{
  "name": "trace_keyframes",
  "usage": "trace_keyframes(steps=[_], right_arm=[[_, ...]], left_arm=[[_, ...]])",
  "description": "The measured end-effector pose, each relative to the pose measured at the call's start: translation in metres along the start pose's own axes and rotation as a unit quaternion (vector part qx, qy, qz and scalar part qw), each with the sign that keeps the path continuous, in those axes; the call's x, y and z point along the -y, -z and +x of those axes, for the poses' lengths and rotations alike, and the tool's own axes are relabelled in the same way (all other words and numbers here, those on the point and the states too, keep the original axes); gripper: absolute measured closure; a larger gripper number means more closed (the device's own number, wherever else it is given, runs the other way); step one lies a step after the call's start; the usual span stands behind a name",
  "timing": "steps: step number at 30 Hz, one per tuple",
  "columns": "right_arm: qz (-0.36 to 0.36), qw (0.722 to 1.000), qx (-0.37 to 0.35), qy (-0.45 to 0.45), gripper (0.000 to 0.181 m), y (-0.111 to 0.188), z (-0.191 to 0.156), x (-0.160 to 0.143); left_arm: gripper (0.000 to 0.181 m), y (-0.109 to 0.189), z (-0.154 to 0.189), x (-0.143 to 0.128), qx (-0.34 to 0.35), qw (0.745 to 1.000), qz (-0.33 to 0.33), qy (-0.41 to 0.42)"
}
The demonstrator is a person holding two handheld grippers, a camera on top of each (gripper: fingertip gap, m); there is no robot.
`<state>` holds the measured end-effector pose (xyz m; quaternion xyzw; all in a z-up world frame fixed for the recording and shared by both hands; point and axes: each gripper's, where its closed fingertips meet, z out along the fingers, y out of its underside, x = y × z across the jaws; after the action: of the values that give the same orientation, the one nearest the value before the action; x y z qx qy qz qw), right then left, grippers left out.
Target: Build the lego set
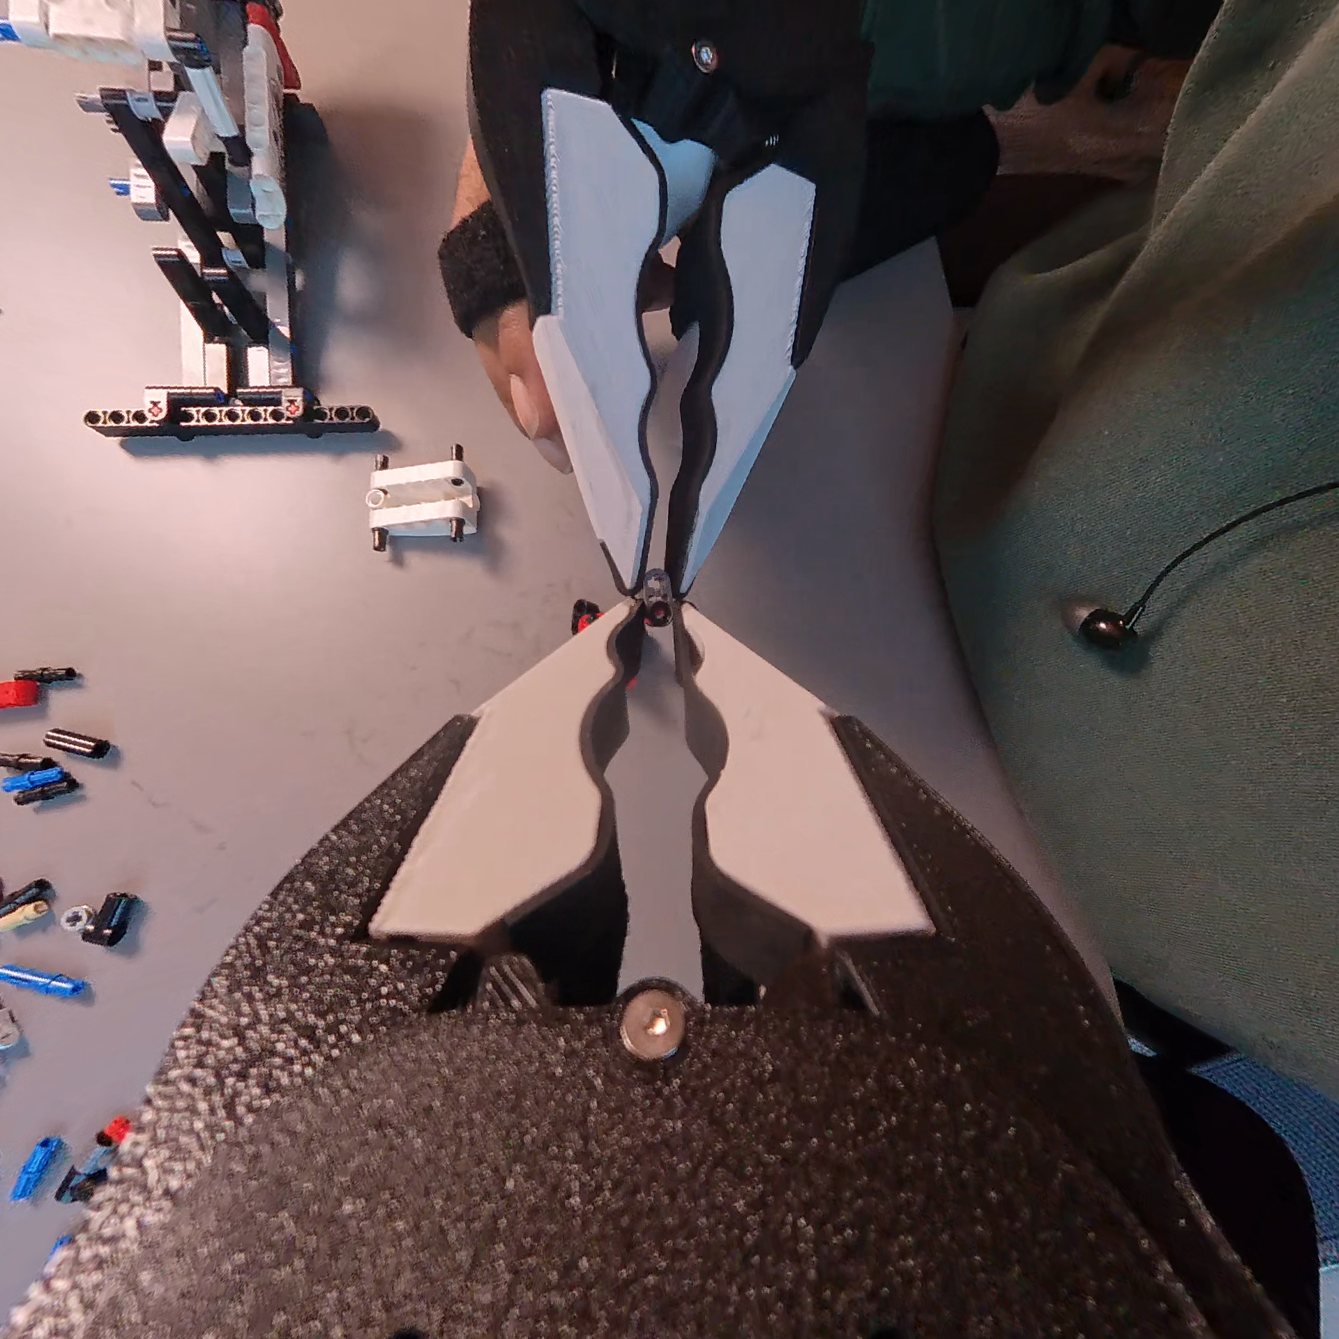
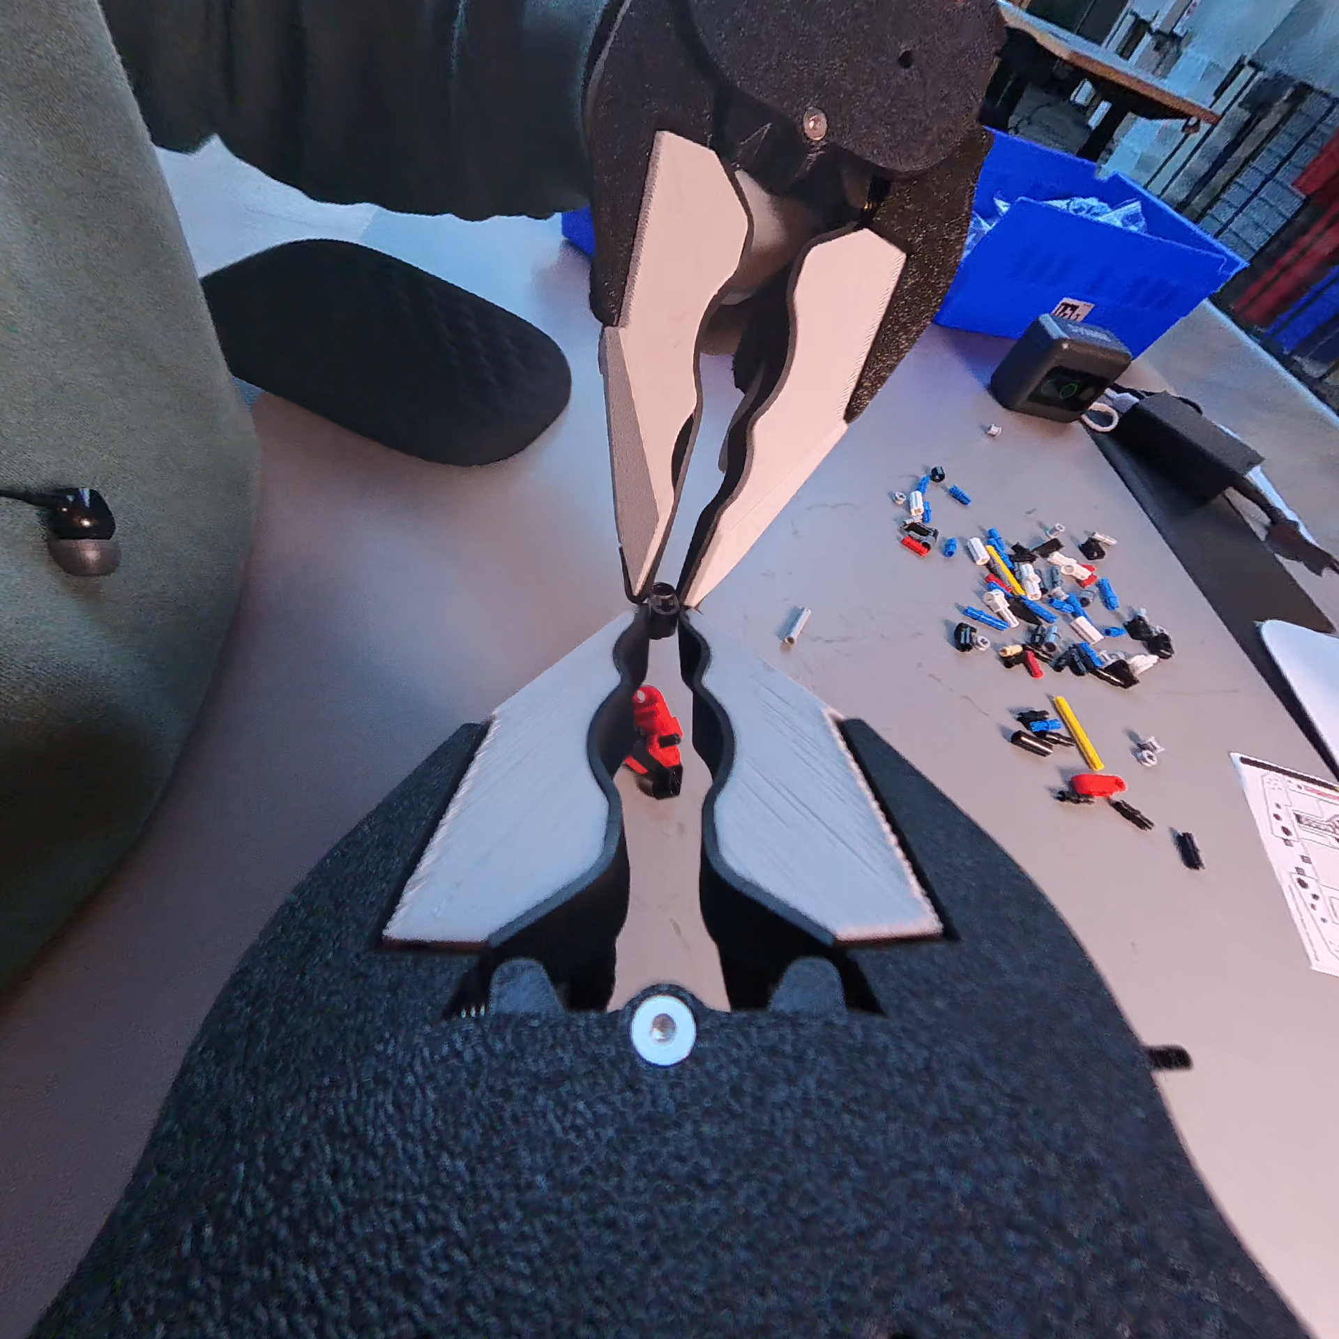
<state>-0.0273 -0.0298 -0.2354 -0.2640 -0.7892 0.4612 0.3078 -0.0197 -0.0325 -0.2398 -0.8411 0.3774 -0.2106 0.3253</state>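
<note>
Grey table [image 2: 906, 906]: 2 grippers (tips meeting), 1 black pin [image 2: 661, 603]

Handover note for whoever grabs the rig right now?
Left tongs and right tongs meet tip to tip above the table, both nipping one small black connector; who really holds it is unclear.
Red piece lies on the table below.
Partly built model and white sub-assembly lie aside; loose parts pile remains.
Most assembly left.
</note>
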Motion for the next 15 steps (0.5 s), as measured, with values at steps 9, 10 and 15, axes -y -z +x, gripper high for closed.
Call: trace_keyframes(steps=[9, 10, 15], right_arm=[[0.037, 0.985, 0.001, -0.17, 0.174, 0.004, 0.025, -0.008], [0.042, 0.982, 0.008, -0.185, 0.174, 0.003, 0.025, -0.008], [0.004, 0.976, 0.043, -0.216, 0.174, -0.005, 0.018, -0.024]], left_arm=[[0.173, 0.0, -0.026, 0.008, -0.02, 0.987, 0.128, 0.096], [0.173, 0.0, -0.027, 0.008, -0.029, 0.984, 0.142, 0.108], [0.174, -0.01, -0.026, -0.004, -0.075, 0.974, 0.141, 0.159]])
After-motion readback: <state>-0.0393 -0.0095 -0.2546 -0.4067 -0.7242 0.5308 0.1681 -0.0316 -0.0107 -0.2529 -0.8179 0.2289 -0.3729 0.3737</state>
